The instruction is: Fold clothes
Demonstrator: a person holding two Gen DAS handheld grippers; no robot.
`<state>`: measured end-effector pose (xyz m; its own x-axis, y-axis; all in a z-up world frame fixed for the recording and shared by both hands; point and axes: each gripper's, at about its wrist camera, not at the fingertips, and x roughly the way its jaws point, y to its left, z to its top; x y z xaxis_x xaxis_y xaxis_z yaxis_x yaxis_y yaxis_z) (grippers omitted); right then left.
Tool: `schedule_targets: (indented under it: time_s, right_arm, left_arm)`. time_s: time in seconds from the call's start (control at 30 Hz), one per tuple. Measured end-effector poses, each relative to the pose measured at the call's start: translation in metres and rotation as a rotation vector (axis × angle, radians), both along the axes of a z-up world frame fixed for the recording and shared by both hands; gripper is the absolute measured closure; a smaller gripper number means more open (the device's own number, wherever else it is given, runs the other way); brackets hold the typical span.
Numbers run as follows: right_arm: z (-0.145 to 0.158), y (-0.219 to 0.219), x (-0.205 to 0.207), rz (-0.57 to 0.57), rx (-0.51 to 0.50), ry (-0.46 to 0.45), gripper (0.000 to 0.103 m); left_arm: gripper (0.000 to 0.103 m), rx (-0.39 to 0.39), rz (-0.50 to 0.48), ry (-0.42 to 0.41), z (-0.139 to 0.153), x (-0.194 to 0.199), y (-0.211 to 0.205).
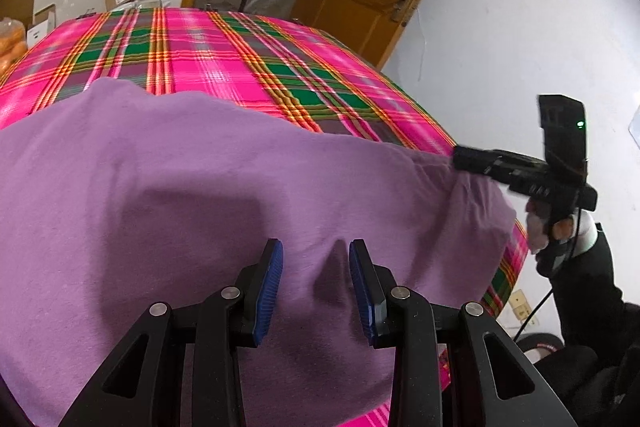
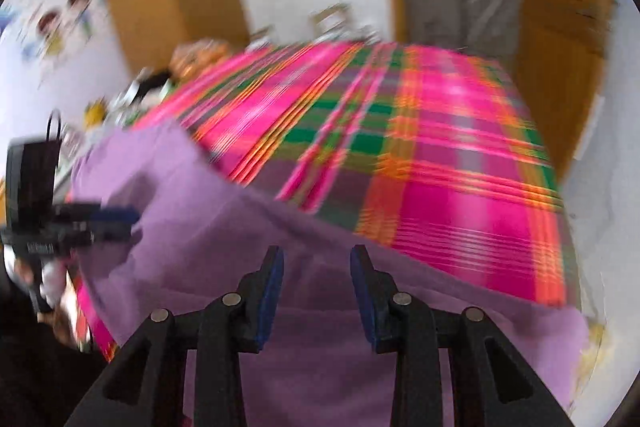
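A soft, light purple garment (image 1: pixel 200 187) lies draped over the plaid-covered table (image 1: pixel 224 55) beneath both sets of parted, empty jaws, left gripper (image 1: pixel 316 287) and right gripper (image 2: pixel 317 291); its limp edges likely offer the best pinch.

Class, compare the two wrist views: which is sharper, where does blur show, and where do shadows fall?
Left wrist view: sharp; the left claw casts a dark shadow on the purple cotton garment. Right wrist view: motion-smeared pink plaid tablecloth and walls; only the right claw stays crisp. Both views bend straight edges.
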<state>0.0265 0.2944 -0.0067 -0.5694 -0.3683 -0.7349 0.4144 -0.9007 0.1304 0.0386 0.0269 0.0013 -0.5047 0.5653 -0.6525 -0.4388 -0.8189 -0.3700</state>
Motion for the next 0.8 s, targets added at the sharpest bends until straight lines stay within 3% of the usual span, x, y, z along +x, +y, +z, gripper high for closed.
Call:
schedule_targets:
  time_s: [0.13, 0.2, 0.23, 0.37, 0.57, 0.67, 0.8]
  right_arm:
    - [-0.015, -0.009, -0.006, 0.061, 0.049, -0.033, 0.068]
    - [-0.017, -0.007, -0.009, 0.060, 0.072, -0.035, 0.090]
    - [-0.018, -0.006, -0.011, 0.054, 0.085, -0.036, 0.096]
    - [-0.012, -0.006, -0.014, 0.063, 0.111, -0.020, 0.097]
    - [0.002, -0.010, -0.020, 0.091, 0.066, 0.014, 0.095]
    - [-0.001, -0.027, -0.023, 0.157, 0.081, -0.006, 0.083]
    - [-0.007, -0.046, -0.025, 0.229, 0.104, -0.024, 0.082]
  left_arm:
    - [0.067, -0.001, 0.000, 0.004, -0.001, 0.000, 0.000]
    - [0.067, -0.002, -0.002, 0.005, -0.001, 0.000, 0.000]
    - [0.067, -0.002, -0.003, 0.005, 0.000, -0.001, 0.000]
    - [0.067, -0.004, -0.004, 0.005, 0.000, -0.004, 0.000]
    - [0.067, -0.001, 0.013, 0.008, 0.001, -0.003, -0.005]
    - [0.067, 0.002, 0.021, 0.009, 0.002, -0.003, -0.008]
    - [0.067, 0.005, 0.024, 0.009, 0.002, -0.002, -0.010]
